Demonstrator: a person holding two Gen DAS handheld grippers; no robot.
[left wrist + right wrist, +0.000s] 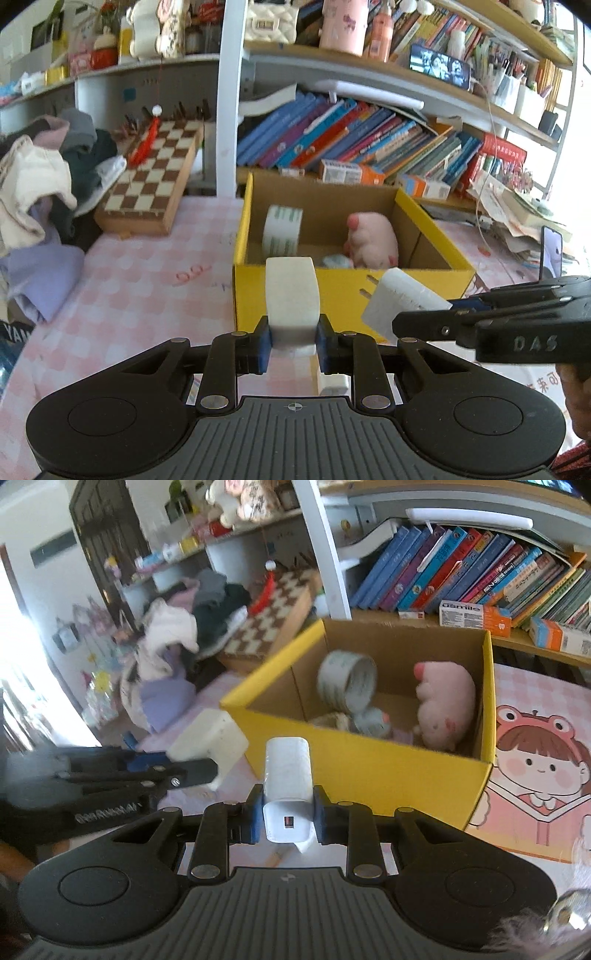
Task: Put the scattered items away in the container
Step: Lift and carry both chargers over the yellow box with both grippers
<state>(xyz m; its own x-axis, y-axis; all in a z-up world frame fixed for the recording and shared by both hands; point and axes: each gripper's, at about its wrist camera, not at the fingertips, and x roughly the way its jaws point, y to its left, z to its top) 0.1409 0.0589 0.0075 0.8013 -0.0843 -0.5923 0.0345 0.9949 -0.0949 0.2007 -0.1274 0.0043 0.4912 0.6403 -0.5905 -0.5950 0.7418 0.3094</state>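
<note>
Cluttered study, pink checked tabletop (122, 295). Yellow box (332, 291) ahead of both grippers. Left gripper (293, 345) clamps a white block (291, 295); right gripper (287, 821) clamps a charger (287, 775). Long axes point boxward; both near its front wall.

- The left wrist view looks forward and slightly down along its own fingers (266, 347), straight at the front wall of the box (332, 291), close to it.
- The right wrist view faces the box (369, 771) from its near corner, angled leftward, equally near and a little higher over the rim.
- Both views share the box interior, the chessboard (151, 177) (273, 605), the bookshelf (351, 136) (461, 572), and each sees the other gripper at its edge.
</note>
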